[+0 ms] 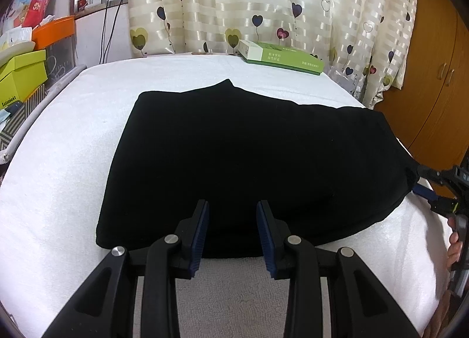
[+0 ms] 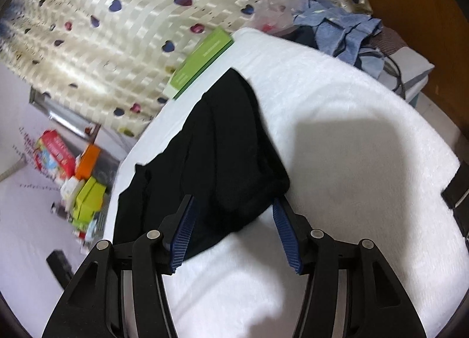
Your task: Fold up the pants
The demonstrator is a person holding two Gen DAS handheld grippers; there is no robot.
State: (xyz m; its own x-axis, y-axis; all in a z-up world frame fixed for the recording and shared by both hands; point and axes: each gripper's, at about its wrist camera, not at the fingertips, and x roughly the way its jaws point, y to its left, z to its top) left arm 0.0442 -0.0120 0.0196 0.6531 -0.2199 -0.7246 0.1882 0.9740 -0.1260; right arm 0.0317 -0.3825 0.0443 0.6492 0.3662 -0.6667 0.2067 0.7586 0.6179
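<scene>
So, I count one pair of black pants lying folded on the white towel, one green box, and two grippers: left gripper and right gripper, both spread apart, holding nothing.

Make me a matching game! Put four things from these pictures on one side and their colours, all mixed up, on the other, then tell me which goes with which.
Things:
1. pants
2. flat box by the curtain
3. towel under the pants
4. clothes pile at the far edge

Colours:
A. white
B. light blue
C. black
D. green

Pairs: 1-C, 2-D, 3-A, 4-B
</scene>
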